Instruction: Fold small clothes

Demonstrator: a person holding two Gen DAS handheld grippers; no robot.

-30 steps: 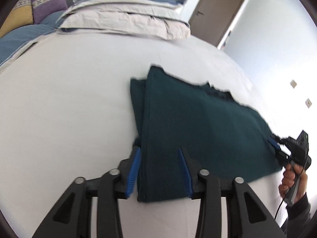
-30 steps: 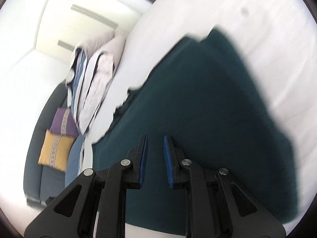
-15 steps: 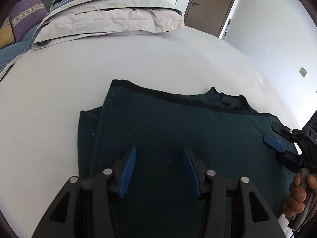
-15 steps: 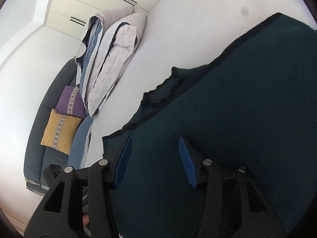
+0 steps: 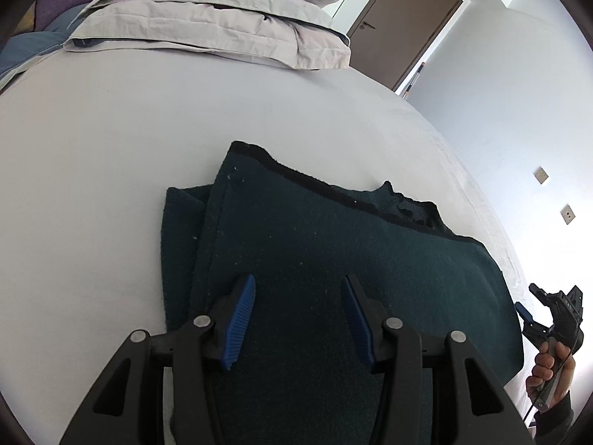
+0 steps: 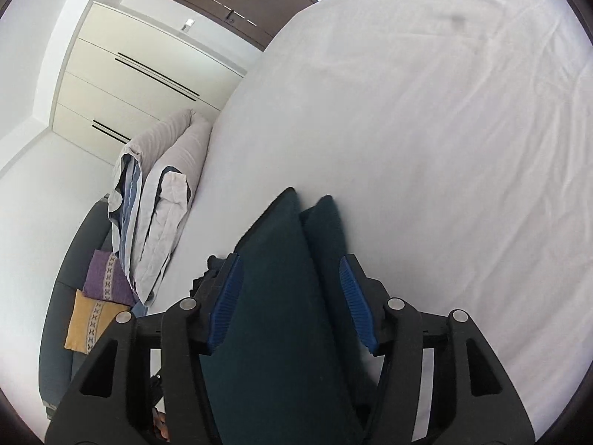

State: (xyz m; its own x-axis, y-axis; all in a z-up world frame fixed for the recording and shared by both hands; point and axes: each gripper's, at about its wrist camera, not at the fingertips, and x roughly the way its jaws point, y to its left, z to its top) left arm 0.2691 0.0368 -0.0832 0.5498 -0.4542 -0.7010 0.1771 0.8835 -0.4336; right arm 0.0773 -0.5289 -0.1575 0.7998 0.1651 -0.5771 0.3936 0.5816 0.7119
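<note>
A dark teal garment (image 5: pixel 333 259) lies folded on the white bed (image 5: pixel 92 185), with a second layer sticking out at its left side. My left gripper (image 5: pixel 298 319) is open and hovers over the garment's near part, holding nothing. My right gripper (image 6: pixel 289 296) is open above the garment (image 6: pixel 281 296), whose folded end points away from it. The right gripper also shows in the left wrist view (image 5: pixel 533 311) at the garment's right edge, held by a hand.
Stacked grey and blue pillows (image 5: pixel 222 11) lie at the head of the bed. A dark sofa with purple and yellow cushions (image 6: pixel 100 296) stands beside the bed. A brown door (image 5: pixel 404 22) and white wardrobes (image 6: pixel 141 74) are behind.
The right gripper went from nearly shut to open and drew back to the garment's right edge. The left gripper stayed open and shifted over the garment. The garment now lies flat.
</note>
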